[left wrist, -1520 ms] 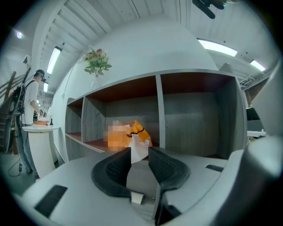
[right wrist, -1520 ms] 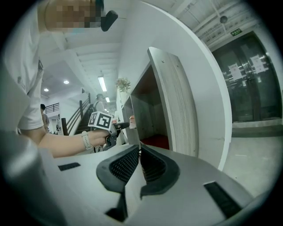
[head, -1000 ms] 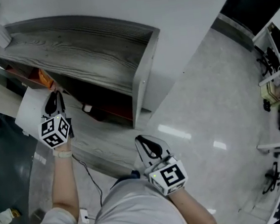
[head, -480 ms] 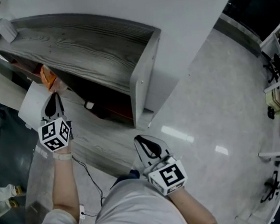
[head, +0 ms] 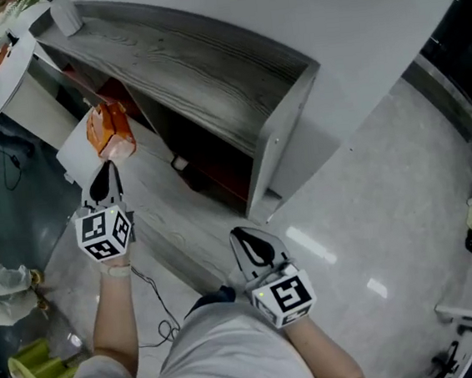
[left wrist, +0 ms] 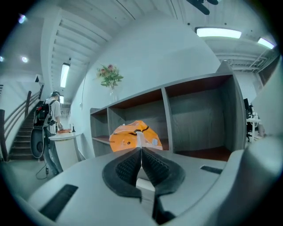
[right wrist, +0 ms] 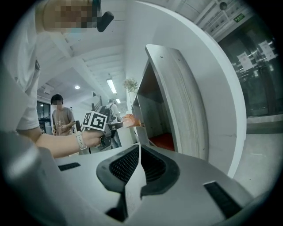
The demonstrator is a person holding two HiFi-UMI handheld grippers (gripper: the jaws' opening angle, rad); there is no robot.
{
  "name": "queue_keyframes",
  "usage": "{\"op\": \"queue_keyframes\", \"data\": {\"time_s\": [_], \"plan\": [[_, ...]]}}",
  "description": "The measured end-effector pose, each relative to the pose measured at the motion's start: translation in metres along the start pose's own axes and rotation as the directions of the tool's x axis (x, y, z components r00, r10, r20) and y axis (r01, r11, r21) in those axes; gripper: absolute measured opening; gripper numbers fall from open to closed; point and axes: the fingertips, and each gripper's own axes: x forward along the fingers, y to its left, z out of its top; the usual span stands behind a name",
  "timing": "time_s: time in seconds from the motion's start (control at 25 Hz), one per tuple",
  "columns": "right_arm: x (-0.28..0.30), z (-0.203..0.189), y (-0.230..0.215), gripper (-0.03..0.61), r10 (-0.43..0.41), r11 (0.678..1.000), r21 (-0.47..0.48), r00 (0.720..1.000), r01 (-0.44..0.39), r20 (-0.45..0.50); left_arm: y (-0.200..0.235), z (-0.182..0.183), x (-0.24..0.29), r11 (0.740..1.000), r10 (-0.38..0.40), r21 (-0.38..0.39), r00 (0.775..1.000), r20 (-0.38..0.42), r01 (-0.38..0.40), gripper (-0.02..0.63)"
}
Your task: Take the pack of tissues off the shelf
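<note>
— Glossy pale floor underfoot in the head view. What's nearest?
— The right tongs, low by the person's body. Their own view shows the two ribbed faces pressed together with nothing between.
— And the other pair?
— The left tongs reach further out, clamped on the orange pack of tissues. It hangs in the air in front of the shelf, clear of its boards.
— Does the head view show that grip?
— Poorly. The left gripper view does: the pack's pale seam runs in between the closed faces. The right gripper view gives it side-on, with the hand behind.
— Farther back?
— Grey wood-grain shelf, reddish compartment floors, against a white wall. Flowers stand on its top. Beyond its end, a round white desk, then a stair with a person beside it, possibly standing at that desk.
</note>
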Motion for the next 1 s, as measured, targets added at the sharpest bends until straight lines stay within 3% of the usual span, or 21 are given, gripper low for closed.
{"op": "queue_keyframes", "data": {"time_s": [0.6, 1.0], "plan": [[0.044, 0.007, 0.052, 0.026, 0.258, 0.965, -0.033, 0.966, -0.258, -0.024, 0.0, -0.03, -0.13, 0.99, 0.134, -0.039, 0.989, -0.06, -0.137, 0.02], [0.061, 0.002, 0.078, 0.026, 0.332, 0.942, -0.045, 0.943, -0.333, -0.034, -0.028, -0.052, -0.178, 0.989, 0.116, -0.08, 0.988, -0.103, -0.125, 0.02]]}}
